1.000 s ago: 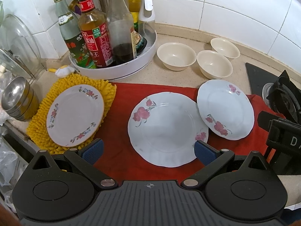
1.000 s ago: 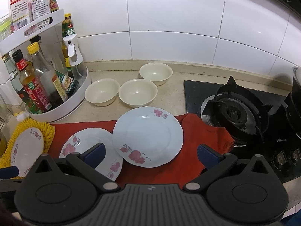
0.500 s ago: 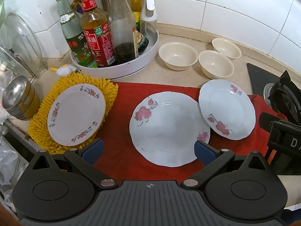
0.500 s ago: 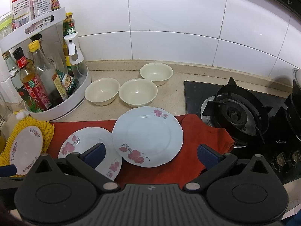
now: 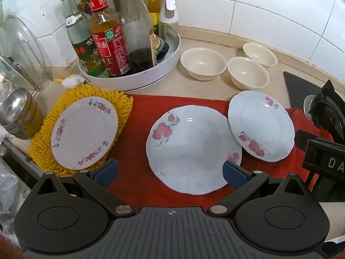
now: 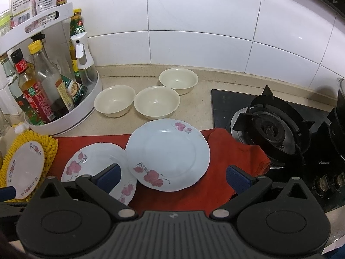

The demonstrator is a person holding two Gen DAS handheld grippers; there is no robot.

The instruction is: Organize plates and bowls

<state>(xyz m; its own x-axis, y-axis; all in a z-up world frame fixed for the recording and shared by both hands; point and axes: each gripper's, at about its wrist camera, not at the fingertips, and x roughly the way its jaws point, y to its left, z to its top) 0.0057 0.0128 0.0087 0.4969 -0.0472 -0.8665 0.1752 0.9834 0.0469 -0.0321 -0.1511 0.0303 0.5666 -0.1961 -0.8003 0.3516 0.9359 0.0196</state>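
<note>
light: bright, even | glare: wall tiles (image 6: pixel 194 6) (mild) | edges: fisheye-bent | focus: sharp

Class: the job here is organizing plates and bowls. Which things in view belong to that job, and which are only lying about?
For the job:
three floral plates
three cream bowls

Lying about:
condiment bottles
white turntable tray
gas burner
yellow chenille mat
</note>
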